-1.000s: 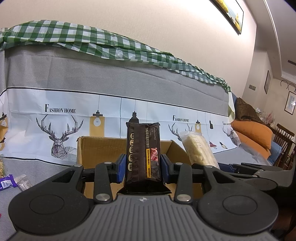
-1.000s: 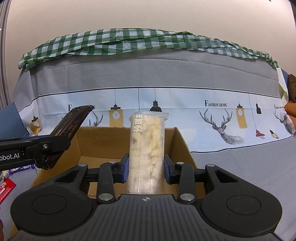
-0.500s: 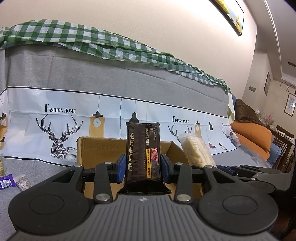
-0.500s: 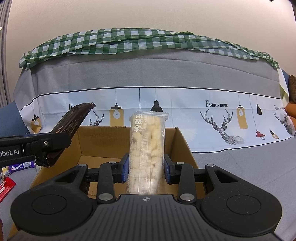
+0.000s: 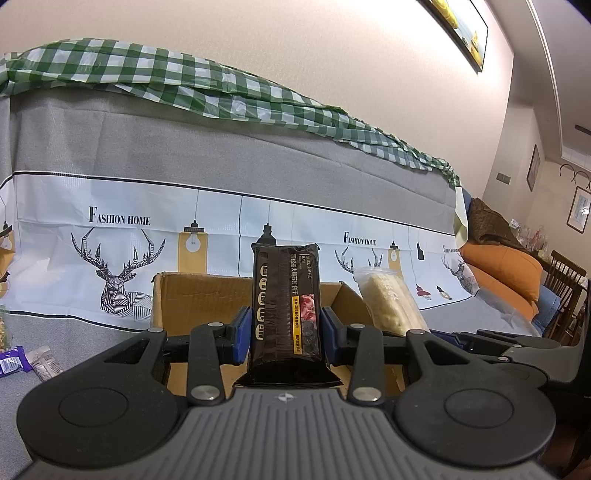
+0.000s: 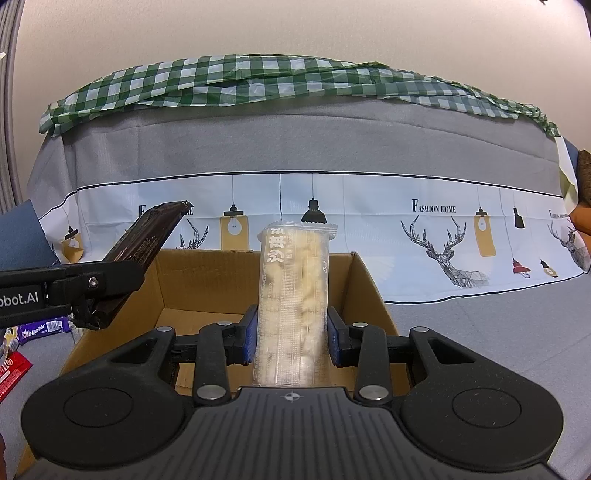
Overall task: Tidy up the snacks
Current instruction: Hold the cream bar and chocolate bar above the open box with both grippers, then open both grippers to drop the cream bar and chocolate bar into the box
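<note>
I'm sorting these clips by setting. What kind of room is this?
Most likely a home living room: a sofa draped in a printed cover, orange cushions at its end, and framed pictures on the wall, with a wooden chair beyond.

1. A plain cream wall (image 5: 332, 55) fills the view from ten to one o'clock.
2. A framed picture (image 5: 458, 29) hangs at one o'clock.
3. A sofa under a grey printed cover (image 5: 184, 155), with deer, lamps and "FASHION HOME", spans nine to three o'clock.
4. A green checked cloth (image 6: 258, 81) lies along its top edge.
5. Orange cushions (image 5: 506, 273) sit at three o'clock, with a brown throw (image 5: 487, 221) above them.
6. A wooden chair (image 5: 565, 291) stands beyond, beside two small frames (image 5: 578, 210) on the side wall.
</note>
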The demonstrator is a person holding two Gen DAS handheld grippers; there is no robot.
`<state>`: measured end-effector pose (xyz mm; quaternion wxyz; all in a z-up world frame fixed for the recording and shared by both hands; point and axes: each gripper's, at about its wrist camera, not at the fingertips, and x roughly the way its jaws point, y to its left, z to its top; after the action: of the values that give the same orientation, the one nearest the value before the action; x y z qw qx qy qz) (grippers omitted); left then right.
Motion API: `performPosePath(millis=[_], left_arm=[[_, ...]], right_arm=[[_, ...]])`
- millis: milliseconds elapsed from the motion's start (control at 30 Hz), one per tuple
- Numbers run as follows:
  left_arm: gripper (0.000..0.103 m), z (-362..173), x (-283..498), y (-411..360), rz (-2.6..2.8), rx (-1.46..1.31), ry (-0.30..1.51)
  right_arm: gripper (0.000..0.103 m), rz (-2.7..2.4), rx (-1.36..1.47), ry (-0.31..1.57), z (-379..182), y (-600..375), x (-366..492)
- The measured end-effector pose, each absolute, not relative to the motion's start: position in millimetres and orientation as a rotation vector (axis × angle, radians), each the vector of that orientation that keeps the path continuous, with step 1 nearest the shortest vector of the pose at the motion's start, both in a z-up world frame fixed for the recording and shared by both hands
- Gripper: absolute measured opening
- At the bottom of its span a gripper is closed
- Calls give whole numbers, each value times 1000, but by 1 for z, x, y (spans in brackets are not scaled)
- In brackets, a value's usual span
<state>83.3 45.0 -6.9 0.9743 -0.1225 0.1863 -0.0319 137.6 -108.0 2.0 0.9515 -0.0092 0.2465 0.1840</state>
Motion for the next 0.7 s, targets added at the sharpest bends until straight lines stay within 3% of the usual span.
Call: performPosePath(millis=[700], left_arm=[[43, -5, 83, 44, -64, -253, 377]], right_arm=[[37, 379, -22, 503, 1, -108, 138]])
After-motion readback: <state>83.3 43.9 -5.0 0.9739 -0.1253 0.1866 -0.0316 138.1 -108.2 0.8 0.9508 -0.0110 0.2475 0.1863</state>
